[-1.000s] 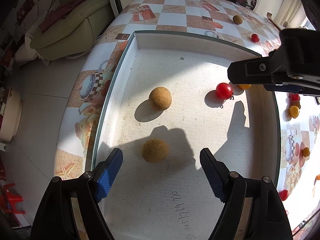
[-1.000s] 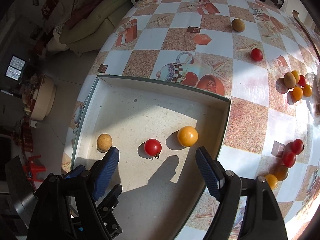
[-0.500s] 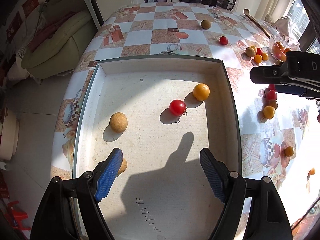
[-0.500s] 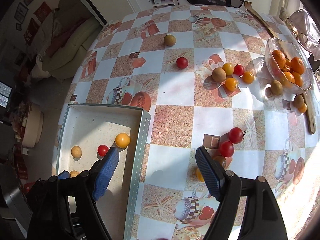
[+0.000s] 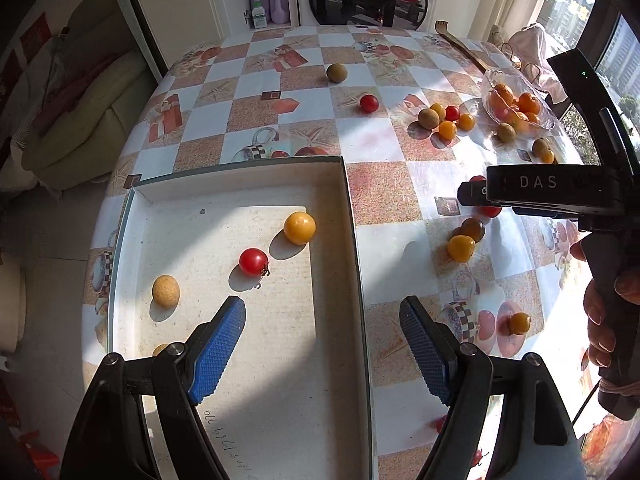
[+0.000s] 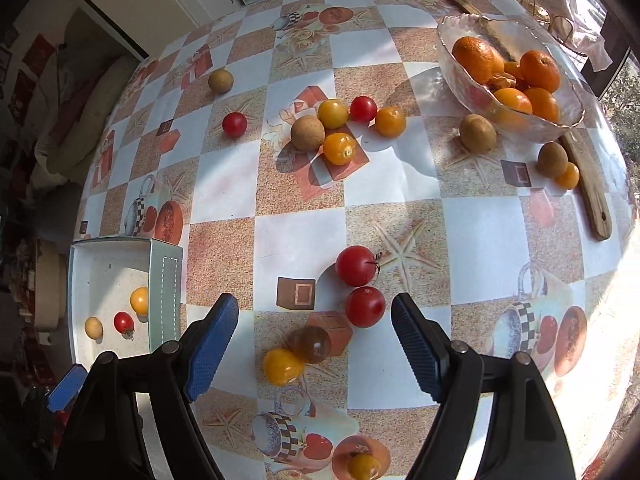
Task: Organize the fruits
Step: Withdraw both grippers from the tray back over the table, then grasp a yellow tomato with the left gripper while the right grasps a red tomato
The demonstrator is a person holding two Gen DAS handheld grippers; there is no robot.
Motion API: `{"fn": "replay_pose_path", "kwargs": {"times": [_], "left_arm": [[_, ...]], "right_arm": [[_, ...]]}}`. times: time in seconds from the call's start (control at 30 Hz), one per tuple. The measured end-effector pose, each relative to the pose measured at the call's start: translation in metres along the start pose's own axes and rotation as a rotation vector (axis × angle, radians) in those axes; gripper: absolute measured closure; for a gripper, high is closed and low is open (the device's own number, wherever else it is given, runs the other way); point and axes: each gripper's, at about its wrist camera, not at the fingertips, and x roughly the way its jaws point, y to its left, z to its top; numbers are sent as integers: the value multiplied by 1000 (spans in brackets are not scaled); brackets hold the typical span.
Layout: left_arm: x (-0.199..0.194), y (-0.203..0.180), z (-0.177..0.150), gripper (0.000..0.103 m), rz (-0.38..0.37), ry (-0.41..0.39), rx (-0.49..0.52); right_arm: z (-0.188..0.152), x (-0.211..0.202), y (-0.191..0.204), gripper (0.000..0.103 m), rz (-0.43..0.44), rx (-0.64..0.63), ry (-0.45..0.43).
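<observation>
Both tongs, left gripper (image 5: pixel 322 344) and right gripper (image 6: pixel 314 344), stand apart, empty; ribbed blue pads; smooth round tomato (image 5: pixel 253 262) in shallow tray (image 5: pixel 352 248); brown fruit (image 5: pixel 160 349) beside it half hidden

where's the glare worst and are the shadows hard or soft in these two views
Right wrist view: glare washes out the tablecloth at the right edge beside the glass bowl; the red tomatoes cast hard shadows leftwards. Left wrist view: half the white tray floor sits in sharp-edged shade, the yellow tomato throws a crisp shadow, and the fisheye bends the table's edges.

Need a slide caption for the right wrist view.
Open right gripper above two red cherry tomatoes on the checkered tablecloth.
</observation>
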Motion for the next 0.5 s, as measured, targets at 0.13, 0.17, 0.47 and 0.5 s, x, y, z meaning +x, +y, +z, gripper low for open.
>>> {"fn": "replay_pose_path", "kwargs": {"times": [0.13,0.17,0.47,0.5], "left_arm": [[3,-24,7,23,-34,-2,35],[5,-29,9,23,-41,0,46],[33,-71,21,23,-73,37,110],[36,-74,22,23,-72,40,117]], "right_arm": [[-7,-6,-38,21,-73,44,8],[-10,-8,-46,21,-89,52,9],[-30,-16,-93,21,-131,107,18],[-32,-17,-95,21,-130,108,16]]}}
